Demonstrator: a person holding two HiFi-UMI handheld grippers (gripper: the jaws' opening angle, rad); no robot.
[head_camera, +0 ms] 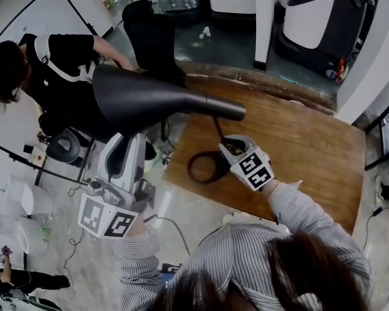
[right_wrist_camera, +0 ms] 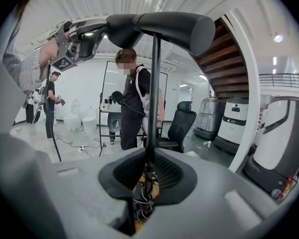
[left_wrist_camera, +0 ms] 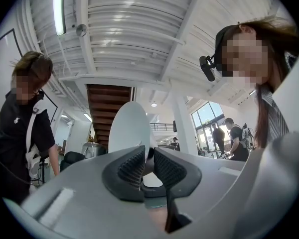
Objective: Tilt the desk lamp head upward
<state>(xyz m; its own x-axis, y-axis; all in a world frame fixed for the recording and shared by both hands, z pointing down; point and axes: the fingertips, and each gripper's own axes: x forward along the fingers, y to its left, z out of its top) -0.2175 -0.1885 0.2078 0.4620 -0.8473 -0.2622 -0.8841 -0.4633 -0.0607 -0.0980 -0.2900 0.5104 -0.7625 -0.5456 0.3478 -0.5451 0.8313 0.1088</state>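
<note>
wooden desk [head_camera: 311,154] lies in front of me, bare but for the black lamp. beyond its far edge a black office chair [head_camera: 152,37] stands close behind the lamp, and further back white machines [head_camera: 311,11] sit on the floor. a person in black [head_camera: 58,70] stands off the desk's left side, right by the wide mouth of the lamp head [head_camera: 149,99], with nothing between them and it. the lamp's ring base [head_camera: 204,168] rests flat on the desk near its left edge. a thin stem [head_camera: 218,128] rises from it to the head, which lies roughly level. its narrow end is over the desk and its wide mouth reaches out past the desk's edge. my left claw [left_wrist_camera: 148,156] comes up from below at that wide mouth. its jaws stand only a narrow slit apart with the rim of the head between them, pads against it, and the shade's pale inner side fills the space behind the left pad. my right claw [right_wrist_camera: 150,171] is low on the stem, just above the base. its jaws are pressed in on the thin black rod, which runs straight up from between the pads to the head overhead.
</note>
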